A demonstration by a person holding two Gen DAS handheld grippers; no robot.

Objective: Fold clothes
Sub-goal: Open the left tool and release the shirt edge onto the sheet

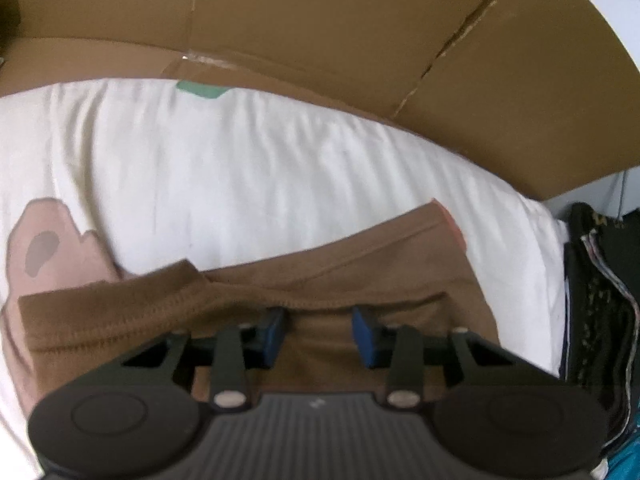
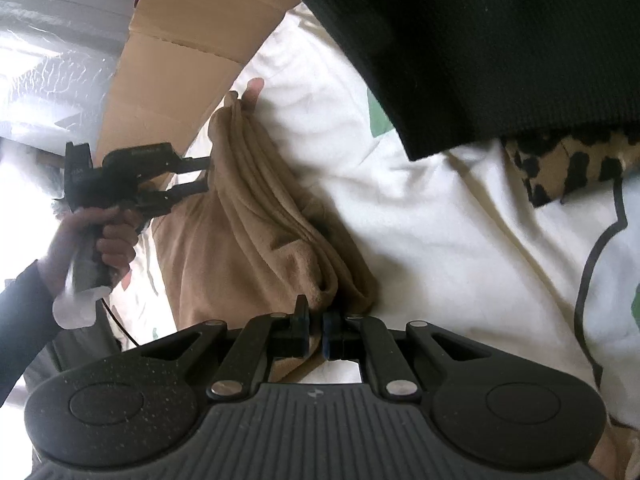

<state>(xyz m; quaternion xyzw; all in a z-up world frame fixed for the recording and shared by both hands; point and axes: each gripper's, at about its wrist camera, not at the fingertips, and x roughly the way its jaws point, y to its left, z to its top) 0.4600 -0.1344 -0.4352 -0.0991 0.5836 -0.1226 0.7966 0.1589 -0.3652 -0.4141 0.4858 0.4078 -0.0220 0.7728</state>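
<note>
Item: brown garment point(image 1: 328, 280), soft knit with a stitched hem. It lies bunched and partly folded on your white sheet point(image 1: 240, 168), in the lower half of the left wrist view. In the right wrist view it runs as a ridge of folds from 6 o'clock up toward 11 o'clock.

Item: your left gripper point(image 1: 318, 330). Blue pads parted, poised over the garment's hem; cloth shows in the gap, but neither pad presses on it. Released. Seen from the right wrist view at 9 o'clock point(image 2: 206, 176), its fingertips reach the garment's edge, with your hand point(image 2: 102, 240) on the grip.

Item: your right gripper point(image 2: 316, 330). Jaws clenched on the near end of the garment, a pinch of brown cloth between the pads.

Item: cardboard point(image 1: 320, 20), flattened, beyond the sheet at 12 o'clock in the left view.

Item: black cloth point(image 2: 480, 40), at 1 o'clock in the right view, overlapping a leopard-print piece point(image 2: 568, 164) at 3 o'clock.
</note>
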